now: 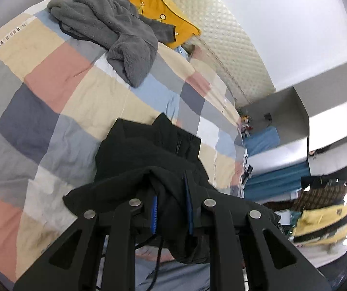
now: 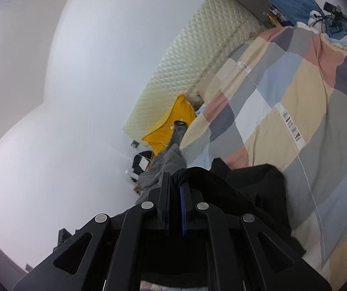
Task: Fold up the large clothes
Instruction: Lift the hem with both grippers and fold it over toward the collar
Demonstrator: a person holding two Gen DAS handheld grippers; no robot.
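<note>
A bed with a checked quilt (image 1: 59, 77) fills the room, beside a bumpy cream wall pad (image 1: 221, 36). A yellow pillow (image 1: 158, 7) and gray fleece (image 1: 110, 29) lie on it. The left gripper (image 1: 172, 208) and right gripper (image 2: 174, 189) each pinch the black garment (image 1: 149, 150), which hangs over the quilt.

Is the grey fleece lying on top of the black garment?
No: in the left wrist view the grey fleece lies far up the bed by the yellow pillow, apart from the black garment.

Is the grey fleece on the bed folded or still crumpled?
Crumpled: the grey fleece lies bunched in an uneven heap on the checked bedcover, one sleeve trailing.
</note>
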